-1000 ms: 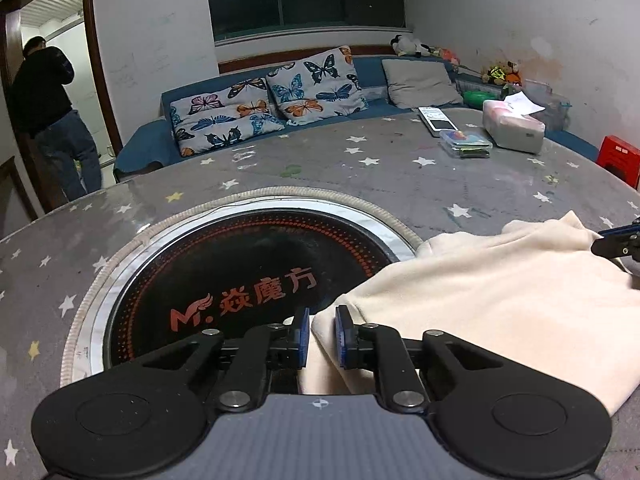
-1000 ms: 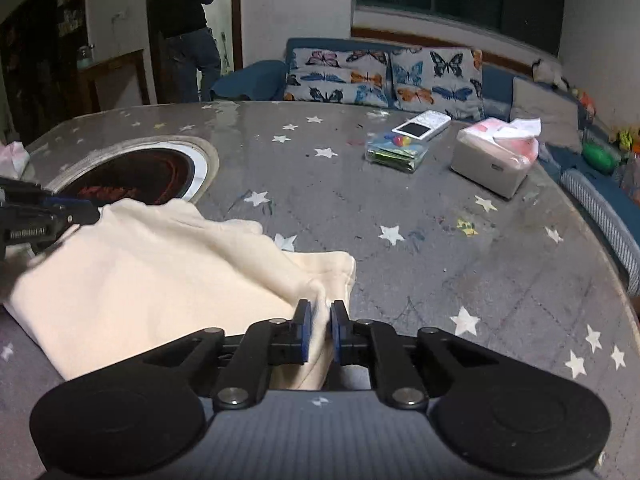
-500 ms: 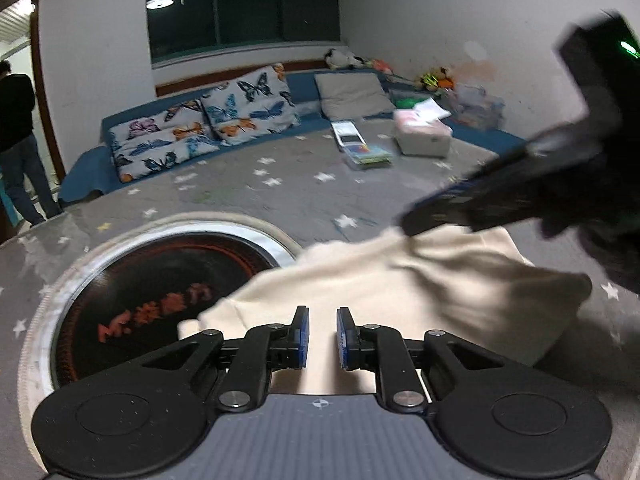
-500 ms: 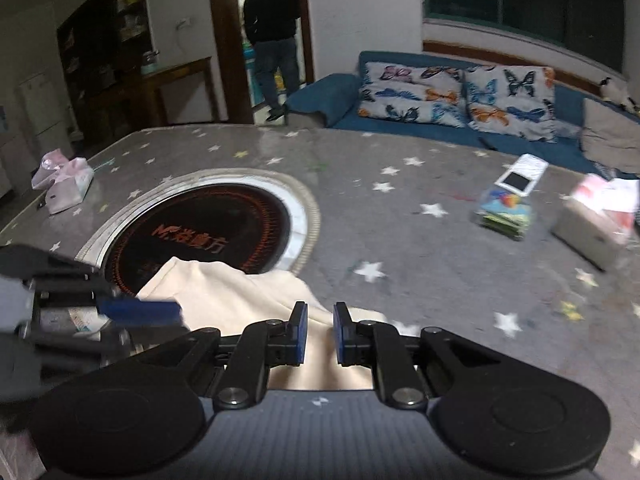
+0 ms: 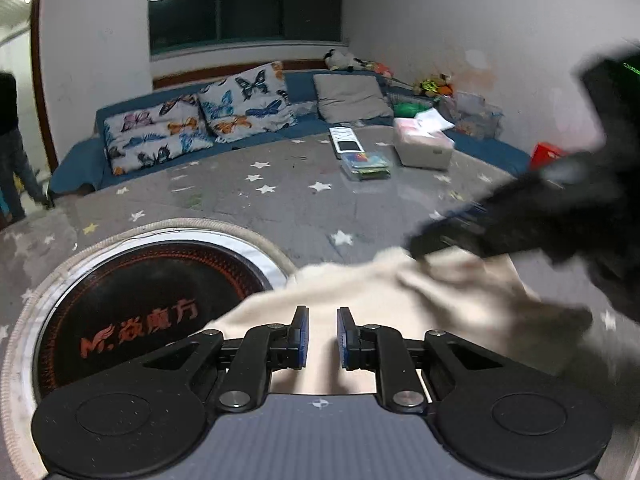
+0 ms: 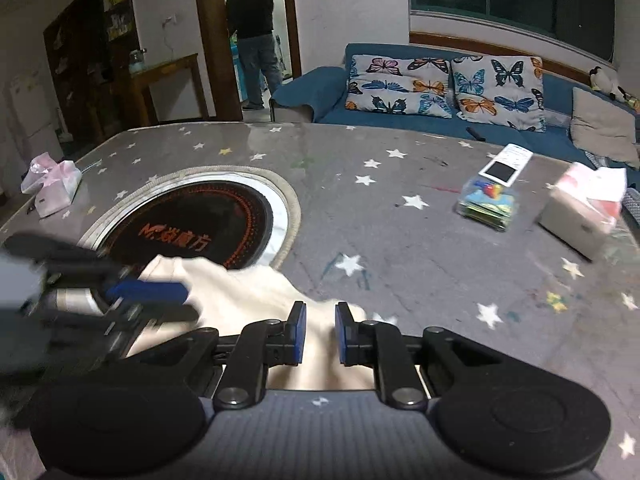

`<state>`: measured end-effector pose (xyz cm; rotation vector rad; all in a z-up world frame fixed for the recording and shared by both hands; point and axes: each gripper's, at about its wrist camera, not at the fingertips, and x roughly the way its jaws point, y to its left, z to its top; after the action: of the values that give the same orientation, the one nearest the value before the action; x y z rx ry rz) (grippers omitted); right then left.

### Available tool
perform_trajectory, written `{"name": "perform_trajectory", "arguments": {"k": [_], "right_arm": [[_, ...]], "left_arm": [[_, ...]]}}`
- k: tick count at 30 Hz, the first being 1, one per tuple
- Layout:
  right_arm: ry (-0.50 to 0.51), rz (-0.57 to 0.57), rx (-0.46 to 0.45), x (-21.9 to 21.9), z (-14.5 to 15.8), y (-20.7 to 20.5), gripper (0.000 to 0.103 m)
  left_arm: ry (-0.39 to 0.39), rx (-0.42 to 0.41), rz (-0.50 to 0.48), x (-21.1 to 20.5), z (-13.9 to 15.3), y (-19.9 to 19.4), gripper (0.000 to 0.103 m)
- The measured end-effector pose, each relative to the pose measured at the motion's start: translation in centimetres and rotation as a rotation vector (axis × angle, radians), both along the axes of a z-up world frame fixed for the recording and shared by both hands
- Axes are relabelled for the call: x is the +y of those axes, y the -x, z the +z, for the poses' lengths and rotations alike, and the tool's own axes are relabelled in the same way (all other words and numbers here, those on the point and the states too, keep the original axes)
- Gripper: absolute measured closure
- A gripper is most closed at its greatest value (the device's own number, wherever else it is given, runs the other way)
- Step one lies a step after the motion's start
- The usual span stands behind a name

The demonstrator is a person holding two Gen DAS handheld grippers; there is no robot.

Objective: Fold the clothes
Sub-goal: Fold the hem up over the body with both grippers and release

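A cream garment [image 5: 400, 300] lies bunched on the grey star-patterned table, partly over the round black cooktop [image 5: 132, 300]. My left gripper [image 5: 322, 336] sits above its near edge, jaws slightly apart with cloth showing between them. My right gripper [image 6: 320, 334] is likewise slightly apart over the garment [image 6: 240, 296]. In the left wrist view the right gripper [image 5: 460, 236] is a dark blur touching the cloth's far edge. In the right wrist view the left gripper [image 6: 152, 292] is blurred at the left over the cloth.
A tissue box [image 5: 422, 148], a clear box of colourful items [image 5: 366, 164] and a phone [image 5: 346, 142] sit at the table's far side. A pink packet [image 6: 52, 184] lies at the left edge. A blue sofa [image 6: 440, 92] stands behind. A person [image 6: 252, 36] stands in the doorway.
Both grippers have lifted and swung inward over the garment, which went from spread flat to bunched toward the cooktop. Both jaws have opened slightly from their tight pinch.
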<state>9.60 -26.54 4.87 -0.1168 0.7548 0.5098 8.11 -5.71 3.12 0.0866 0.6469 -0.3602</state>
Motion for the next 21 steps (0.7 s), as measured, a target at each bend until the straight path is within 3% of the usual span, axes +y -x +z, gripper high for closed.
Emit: {"name": "perform_trajectory", "arguments": {"k": [7,9,12,21], "right_arm": [[0.040,-0.030,0.054,-2.1,-1.8,1.2,0.087],[0.044,-0.033,0.069,-2.6,-2.9,0.9,0.088],[0.035,-0.049,0.050,-3.5,-1.9,0.9,0.088],[0.017,-0.035,-0.005,-5.3,1.7,3.6,0.088]], "left_arm": [[0.015,0.067,0.072,-0.7,-1.1,-3.5,0.085],[0.011,0.069,0.082,-0.7,-1.5,-3.7,0.085],[0.006,0.051,0.078,-0.7,-0.9,-2.8,0.085],[-0.007,-0.041,-0.129,-4.5,0.7,2.7,0.085]]}}
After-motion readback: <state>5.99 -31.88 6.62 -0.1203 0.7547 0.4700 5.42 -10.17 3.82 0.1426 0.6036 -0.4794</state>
